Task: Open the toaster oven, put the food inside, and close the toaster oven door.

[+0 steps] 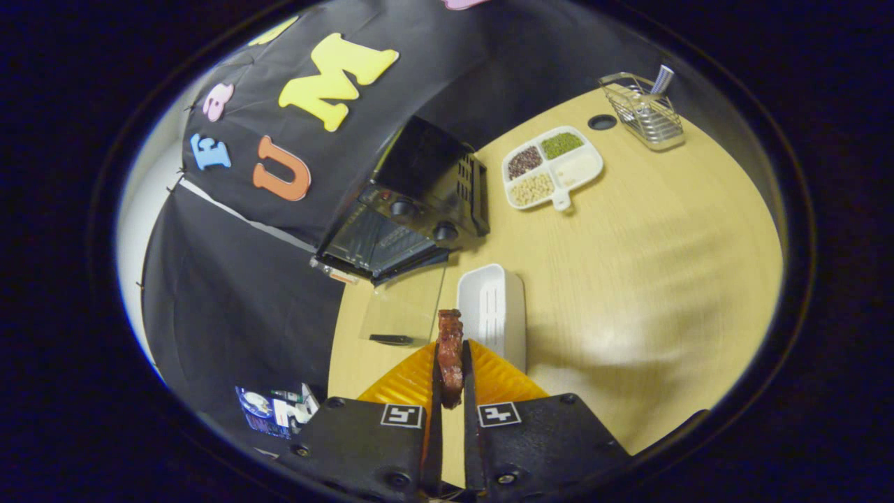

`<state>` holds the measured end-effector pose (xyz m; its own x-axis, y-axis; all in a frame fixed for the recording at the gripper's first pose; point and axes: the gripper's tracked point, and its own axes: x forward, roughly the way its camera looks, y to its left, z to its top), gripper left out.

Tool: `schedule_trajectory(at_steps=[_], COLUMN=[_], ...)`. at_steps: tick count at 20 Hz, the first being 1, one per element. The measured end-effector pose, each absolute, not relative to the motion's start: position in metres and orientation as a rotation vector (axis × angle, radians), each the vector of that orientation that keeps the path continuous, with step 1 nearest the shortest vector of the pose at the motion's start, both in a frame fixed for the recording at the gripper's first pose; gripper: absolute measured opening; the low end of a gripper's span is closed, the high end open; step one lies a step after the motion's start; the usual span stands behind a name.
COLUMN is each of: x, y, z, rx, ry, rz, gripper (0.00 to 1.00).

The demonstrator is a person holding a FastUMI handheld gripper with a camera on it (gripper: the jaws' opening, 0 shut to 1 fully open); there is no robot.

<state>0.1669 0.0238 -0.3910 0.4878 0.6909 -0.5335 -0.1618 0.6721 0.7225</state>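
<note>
A dark reddish-brown piece of food (450, 355) stands pinched between my two orange fingers (408, 381), and my gripper (450, 349) is shut on it above the wooden table. Beyond the fingers stands the black toaster oven (412, 202) against the booth wall. Its glass door (405, 304) is folded down flat toward me, with the dark handle at its near edge, so the inside is open. The oven lies ahead and slightly left of the fingers.
A white empty rectangular tray (492, 307) lies just ahead of the fingers, right of the oven door. Farther back sit a white divided dish of beans and grains (552, 168) and a wire basket (642, 112). The wooden table (663, 279) spreads wide to the right.
</note>
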Motion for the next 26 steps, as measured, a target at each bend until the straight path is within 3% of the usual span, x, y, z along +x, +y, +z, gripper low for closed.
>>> schedule_trajectory(at_steps=[7,13,21,26], x=[0.175,0.196,0.271,0.319], y=[0.116,0.211,0.282,0.292], z=[-0.341,-0.343,-0.386,-0.410], rx=[0.760,0.993,1.362,1.378], ry=[0.782,0.681,0.545,0.463], rz=[0.532,0.461,0.197,0.078], gripper=[0.15,0.15,0.15,0.15])
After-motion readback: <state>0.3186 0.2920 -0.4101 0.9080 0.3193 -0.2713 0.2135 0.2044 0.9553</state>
